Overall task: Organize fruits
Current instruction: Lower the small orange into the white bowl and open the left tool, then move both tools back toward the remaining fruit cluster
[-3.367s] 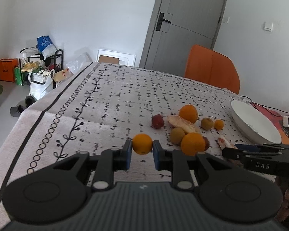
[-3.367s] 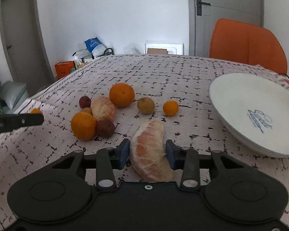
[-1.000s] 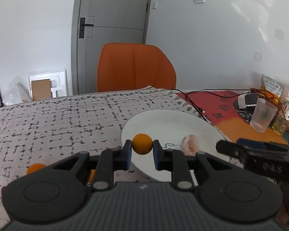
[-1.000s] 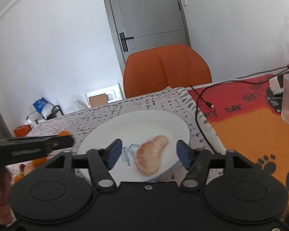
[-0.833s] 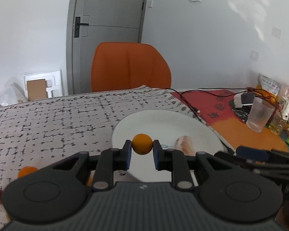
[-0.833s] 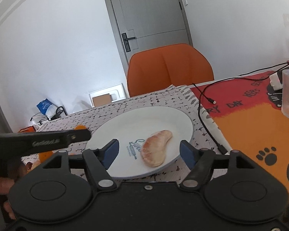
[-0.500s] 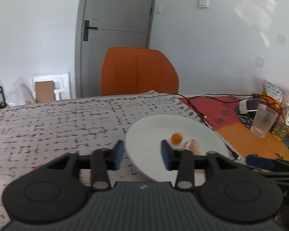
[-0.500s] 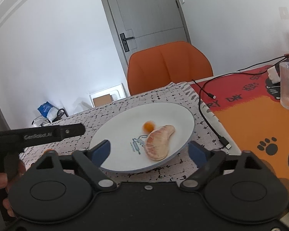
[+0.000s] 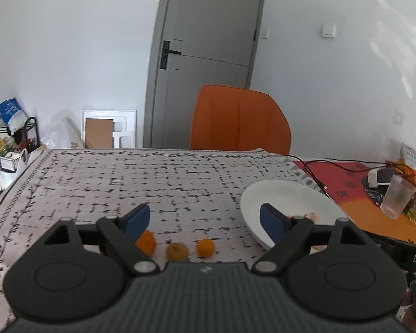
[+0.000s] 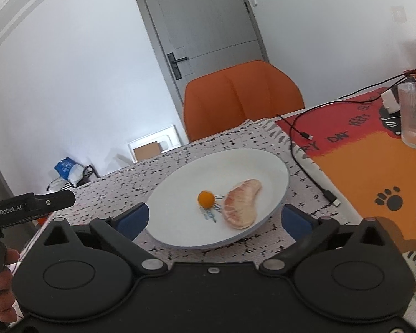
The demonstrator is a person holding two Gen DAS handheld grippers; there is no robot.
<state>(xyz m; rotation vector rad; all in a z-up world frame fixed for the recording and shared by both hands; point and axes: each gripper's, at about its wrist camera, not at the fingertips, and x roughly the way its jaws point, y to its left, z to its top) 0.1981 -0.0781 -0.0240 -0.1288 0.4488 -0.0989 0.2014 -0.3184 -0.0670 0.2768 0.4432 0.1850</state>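
A white plate holds a small orange and a peeled pomelo segment. My right gripper is open and empty, just in front of the plate. My left gripper is open and empty, turned left of the plate. Below it on the cloth lie an orange, a brownish fruit and a small orange. The left gripper also shows at the left edge of the right wrist view.
An orange chair stands behind the table. A glass, cables and a red-orange mat lie right of the plate. A snack bag and bottles sit at the far right.
My left gripper let go of the small orange onto the plate, opened wide and swung left toward the loose fruits. My right gripper opened wider and drew back from the pomelo segment.
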